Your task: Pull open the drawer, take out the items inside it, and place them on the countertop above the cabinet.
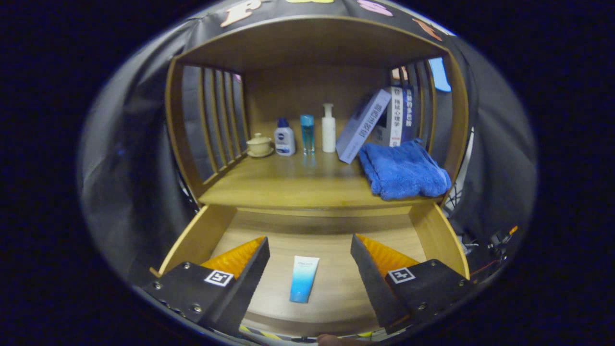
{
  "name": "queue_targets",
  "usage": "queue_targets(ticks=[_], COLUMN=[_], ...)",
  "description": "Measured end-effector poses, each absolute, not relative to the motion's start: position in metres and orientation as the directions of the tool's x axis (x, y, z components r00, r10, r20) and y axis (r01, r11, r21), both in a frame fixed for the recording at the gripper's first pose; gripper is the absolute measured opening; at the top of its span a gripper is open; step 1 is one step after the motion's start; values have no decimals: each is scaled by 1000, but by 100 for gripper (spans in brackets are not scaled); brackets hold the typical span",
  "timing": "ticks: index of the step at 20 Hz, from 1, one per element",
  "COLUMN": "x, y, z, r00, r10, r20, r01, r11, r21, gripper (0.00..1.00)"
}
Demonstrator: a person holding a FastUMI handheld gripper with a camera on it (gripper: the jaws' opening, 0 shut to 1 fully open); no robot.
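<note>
Wooden cabinet, countertop [298,185] crowded along back: bottles, books, blue towel [402,170] at right. Drawer [435,235] pulled open below. Tube [303,278] flat on drawer floor (only item visible), between spread fingers of gripper [307,257], lined up for pinch, nothing held.

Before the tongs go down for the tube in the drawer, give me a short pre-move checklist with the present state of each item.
1. Drawer pulled open: ok.
2. Tube lying flat on the drawer floor, nothing on it: ok.
3. Tongs open, wider than the tube: ok.
4. Tube lined up between the fingers: ok.
5. Free spot on the countertop, left of the blue towel: ok.
6. Height of the tongs above the tube: cannot tell.
</note>
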State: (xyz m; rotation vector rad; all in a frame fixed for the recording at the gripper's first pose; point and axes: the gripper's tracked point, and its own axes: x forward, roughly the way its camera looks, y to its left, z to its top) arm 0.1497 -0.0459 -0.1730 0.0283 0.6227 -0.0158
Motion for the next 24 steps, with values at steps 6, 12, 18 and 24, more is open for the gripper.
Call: queue_targets(ticks=[6,12,18,24], x=[152,133,121,154], y=[-12,-8,-19,-17], z=[-249,-304,-318,-258], r00=[613,421,289,596], r10=[69,45,-28,26], r20=[-787,-906,-957,-802], r01=[-24,-14,-2,-27], r11=[997,999,1000,1000], r21=[69,43,-29,12], gripper=[100,91,50,38])
